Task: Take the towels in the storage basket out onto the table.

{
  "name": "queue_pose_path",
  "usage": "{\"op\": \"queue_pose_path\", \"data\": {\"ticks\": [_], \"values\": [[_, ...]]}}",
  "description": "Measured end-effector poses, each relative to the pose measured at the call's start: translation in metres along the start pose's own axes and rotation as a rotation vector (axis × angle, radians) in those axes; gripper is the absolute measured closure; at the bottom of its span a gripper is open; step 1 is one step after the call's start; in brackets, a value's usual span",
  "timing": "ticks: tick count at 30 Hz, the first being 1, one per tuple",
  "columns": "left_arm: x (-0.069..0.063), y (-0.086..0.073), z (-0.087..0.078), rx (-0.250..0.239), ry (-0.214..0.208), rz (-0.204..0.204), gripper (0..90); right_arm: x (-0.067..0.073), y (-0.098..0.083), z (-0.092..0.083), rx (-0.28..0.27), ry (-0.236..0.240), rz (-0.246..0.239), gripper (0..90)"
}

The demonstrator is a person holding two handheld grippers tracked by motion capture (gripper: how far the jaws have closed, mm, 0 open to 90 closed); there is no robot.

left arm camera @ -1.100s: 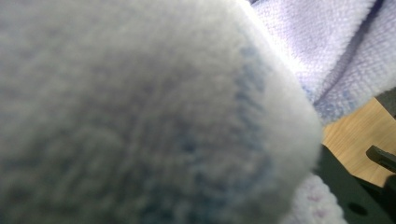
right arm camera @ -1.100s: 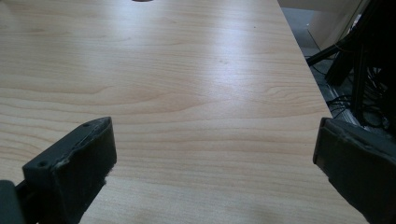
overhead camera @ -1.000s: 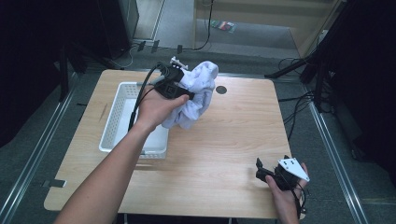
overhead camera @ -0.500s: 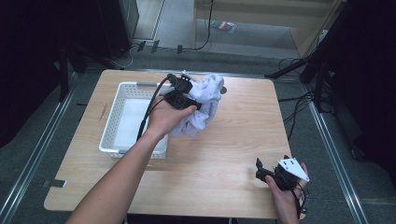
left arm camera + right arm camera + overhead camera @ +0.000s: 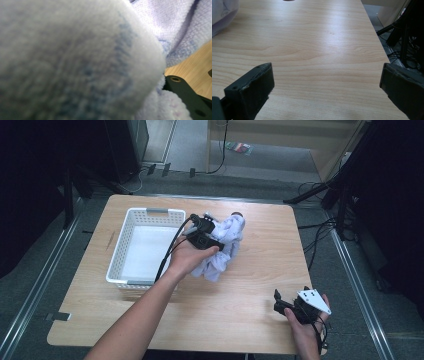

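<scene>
Towel (image 5: 222,247), pale lavender terry, sits bunched on the wooden table (image 5: 240,310) just right of the white plastic basket (image 5: 120,251), touching or nearly touching its right wall. Left gripper (image 5: 212,231) is down in the top of the bunch; its jaws have just been opening, cloth between them. Left gripper view is mostly blurred towel (image 5: 75,60) pressed up against the lens, one black jaw at lower right, so can't tell if the pads grip. Right gripper (image 5: 327,85) rests near the table's front right corner, jaws spread wide, nothing between them, well apart from the towel.
</scene>
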State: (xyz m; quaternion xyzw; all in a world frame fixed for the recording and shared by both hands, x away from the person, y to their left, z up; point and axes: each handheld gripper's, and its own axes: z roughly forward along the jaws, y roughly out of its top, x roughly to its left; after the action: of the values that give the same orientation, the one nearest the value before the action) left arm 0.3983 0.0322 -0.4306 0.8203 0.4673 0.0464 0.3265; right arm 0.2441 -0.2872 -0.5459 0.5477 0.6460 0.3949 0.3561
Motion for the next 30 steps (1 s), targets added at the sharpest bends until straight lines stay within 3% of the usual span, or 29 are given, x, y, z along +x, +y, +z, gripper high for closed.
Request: {"op": "queue_pose_path", "data": {"ticks": [8, 9, 12, 14, 15, 17, 21, 22, 30], "values": [[-0.005, -0.004, 0.019, 0.039, -0.002, 0.001, 39.8, 0.0, 0.0, 0.0, -0.001, 0.001, 0.002, 0.0], [-0.004, -0.005, 0.021, 0.033, -0.001, -0.003, 32.9, 0.0, 0.0, 0.0, -0.001, 0.001, 0.0, 0.0], [-0.002, -0.007, 0.023, 0.027, -0.028, -0.028, 26.3, 0.0, 0.0, 0.0, -0.001, 0.002, 0.002, 0.0], [-0.001, -0.007, 0.024, 0.038, -0.037, -0.034, 14.2, 0.0, 0.0, 0.0, -0.001, 0.003, 0.002, 0.0], [-0.002, -0.007, 0.023, 0.048, -0.014, -0.03, 6.7, 0.0, 0.0, 0.0, -0.002, 0.003, 0.002, 0.0], [-0.002, -0.005, 0.021, 0.055, 0.002, -0.038, 0.0, 0.0, 0.0, 0.0, -0.002, 0.002, 0.002, 0.0], [-0.001, -0.004, 0.013, 0.039, 0.005, -0.036, 0.0, 0.0, 0.0, 0.0, 0.0, 0.002, 0.001, 0.0], [-0.001, -0.003, 0.01, 0.032, -0.013, -0.04, 0.0, 0.0, 0.0, 0.0, 0.0, 0.001, 0.001, 0.0], [0.0, -0.002, -0.015, -0.012, 0.008, -0.007, 0.0, 0.0, 0.0, 0.0, 0.001, -0.002, -0.001, 0.0]]}}
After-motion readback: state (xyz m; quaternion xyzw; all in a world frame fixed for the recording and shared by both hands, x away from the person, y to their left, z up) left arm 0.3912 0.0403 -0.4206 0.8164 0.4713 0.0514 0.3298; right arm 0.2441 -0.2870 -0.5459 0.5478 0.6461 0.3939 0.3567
